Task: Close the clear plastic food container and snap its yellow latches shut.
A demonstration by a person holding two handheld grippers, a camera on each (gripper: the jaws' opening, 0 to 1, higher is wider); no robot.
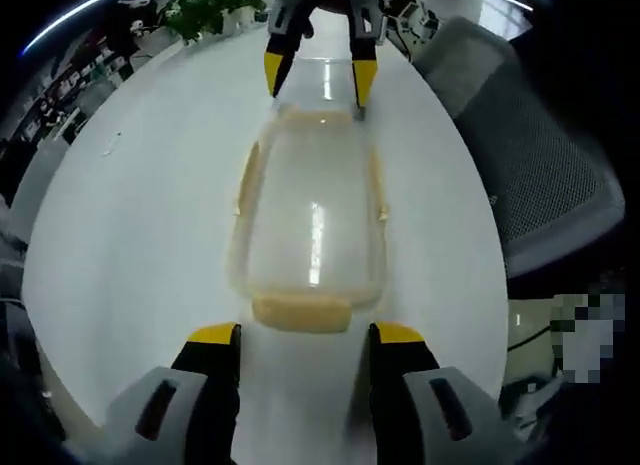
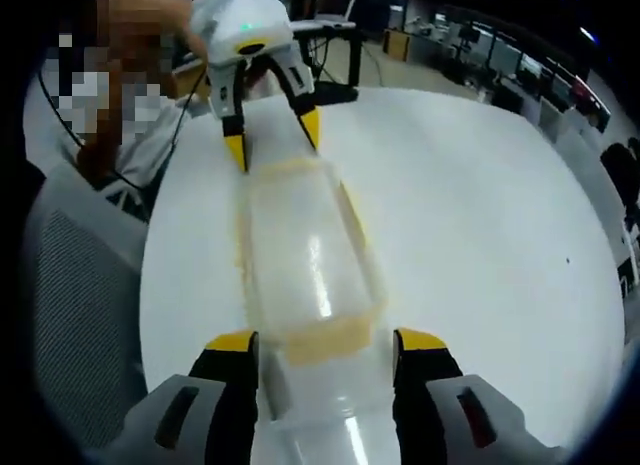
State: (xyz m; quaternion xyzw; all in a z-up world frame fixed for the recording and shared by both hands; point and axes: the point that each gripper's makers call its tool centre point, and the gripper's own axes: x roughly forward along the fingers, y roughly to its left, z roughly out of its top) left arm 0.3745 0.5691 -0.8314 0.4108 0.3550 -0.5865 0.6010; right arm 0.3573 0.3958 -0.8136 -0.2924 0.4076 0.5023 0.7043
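A clear plastic food container (image 1: 310,215) lies lengthwise on the round white table (image 1: 140,215), its lid resting on top. Yellow latches run along its long sides (image 1: 245,175), and one sits at each end (image 1: 300,313). My left gripper (image 1: 307,340) stands open just short of the near end latch. My right gripper (image 1: 318,85) is open at the far end, its tips beside the container's corners. In the right gripper view, the container (image 2: 305,255) stretches away from my open right gripper (image 2: 326,343), whose jaws flank an end latch (image 2: 325,337). The left gripper (image 2: 273,140) is open beyond.
A grey mesh chair (image 1: 540,155) stands close to the table's right edge, also seen at the left as a chair (image 2: 80,315). Potted plants (image 1: 205,10) sit at the far rim. A seated person (image 2: 150,105) holds the left gripper. Office desks (image 2: 450,35) lie behind.
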